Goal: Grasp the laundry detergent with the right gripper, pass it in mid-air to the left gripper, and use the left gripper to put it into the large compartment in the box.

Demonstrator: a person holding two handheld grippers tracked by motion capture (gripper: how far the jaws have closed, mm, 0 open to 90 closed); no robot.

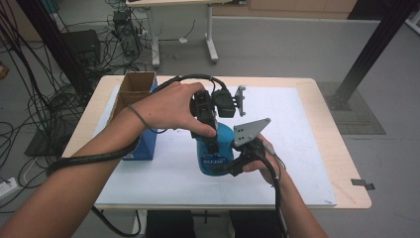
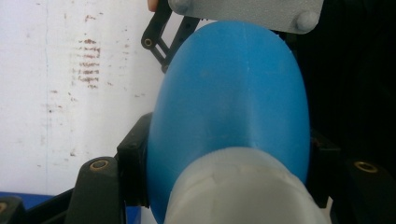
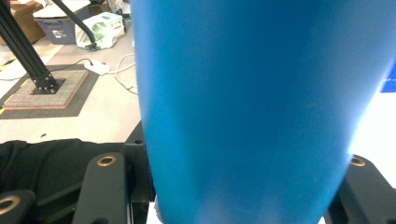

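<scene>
A blue bottle (image 1: 216,152) with a white cap (image 2: 243,186) stands on the white mat (image 1: 297,129) near the middle of the table. My left gripper (image 1: 210,133) comes down on it from above. Its jaws are shut on the bottle (image 2: 233,102) just past the cap, and that gripper (image 2: 229,163) has a pad pressed on each side. My right gripper (image 1: 236,162) holds the bottle's body from the right side. In the right gripper view the bottle (image 3: 252,107) sits wedged between that gripper's (image 3: 243,186) black jaws. The right gripper's grey plate (image 2: 247,11) sits behind the bottle.
An open cardboard box (image 1: 133,89) with a blue side (image 1: 144,145) stands at the table's left, close to my left forearm. The mat stretches bare to the right. Cables, a desk frame and a black post stand on the floor beyond the table.
</scene>
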